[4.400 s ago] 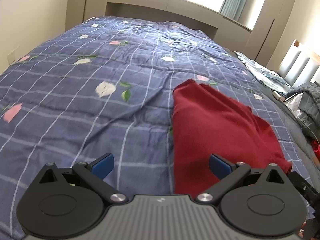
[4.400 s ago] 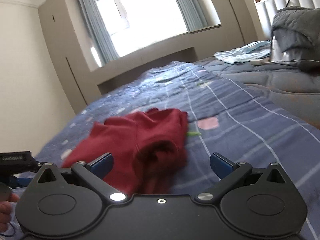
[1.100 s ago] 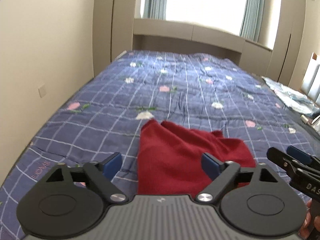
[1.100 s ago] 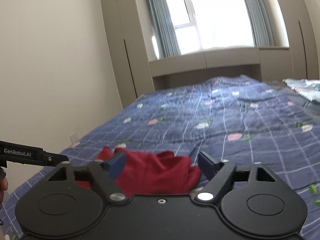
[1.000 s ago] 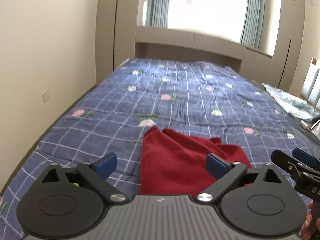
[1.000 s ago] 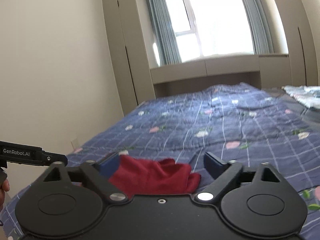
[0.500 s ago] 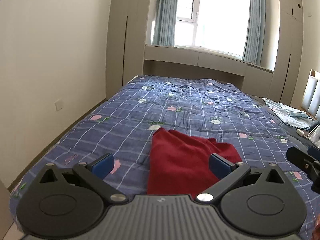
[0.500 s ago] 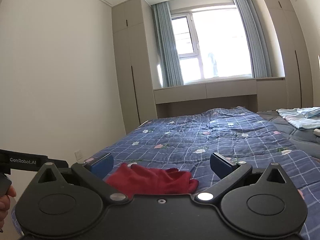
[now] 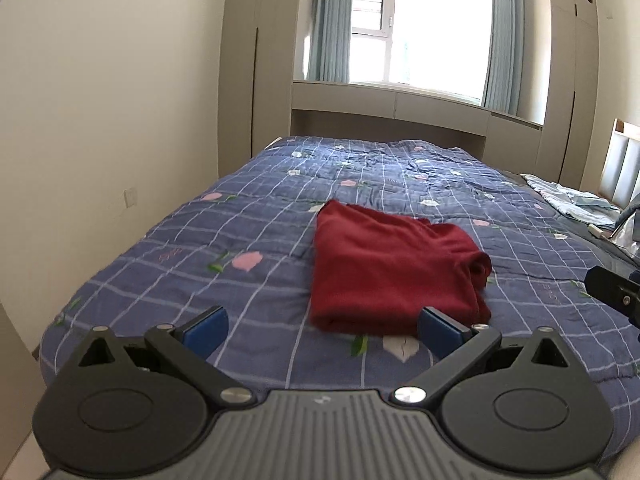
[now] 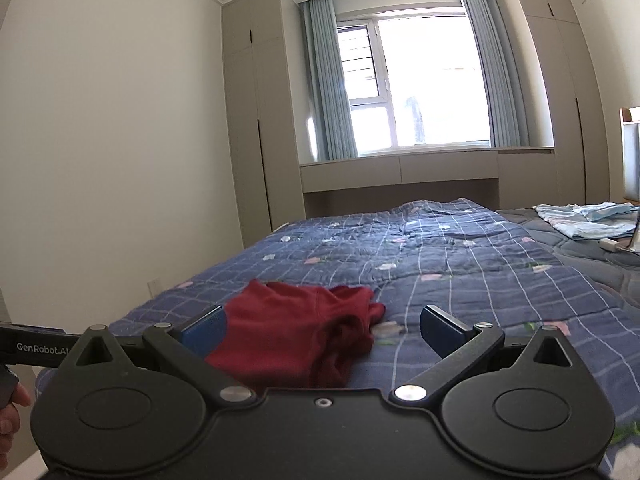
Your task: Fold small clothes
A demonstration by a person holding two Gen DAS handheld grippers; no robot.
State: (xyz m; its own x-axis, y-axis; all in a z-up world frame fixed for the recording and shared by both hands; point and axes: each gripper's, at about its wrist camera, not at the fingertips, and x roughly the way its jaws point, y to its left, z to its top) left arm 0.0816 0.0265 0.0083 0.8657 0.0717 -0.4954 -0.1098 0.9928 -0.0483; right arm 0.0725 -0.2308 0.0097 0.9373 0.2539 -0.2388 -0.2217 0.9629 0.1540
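A dark red garment (image 9: 388,268) lies folded into a rough rectangle on the blue checked quilt (image 9: 256,232), near the bed's front edge. Its right side is bunched and thicker. My left gripper (image 9: 322,330) hangs open in front of it, short of the cloth, with nothing between its blue pads. In the right wrist view the same red garment (image 10: 296,336) shows low and left of centre, and my right gripper (image 10: 322,328) stands wide open before it, holding nothing. The right gripper's body (image 9: 612,292) pokes in at the right edge of the left wrist view.
A light blue cloth (image 10: 584,218) lies at the far right of the bed beside a white charger (image 10: 610,245). The wall (image 9: 100,120) and tall cupboards (image 10: 260,140) stand left. A window (image 10: 416,84) with blue curtains is behind. A hand (image 10: 12,412) shows lower left.
Both grippers have drawn back from the bed, so the red garment looks smaller and farther off. The right gripper's jaws widened a little. The garment lies still, let go.
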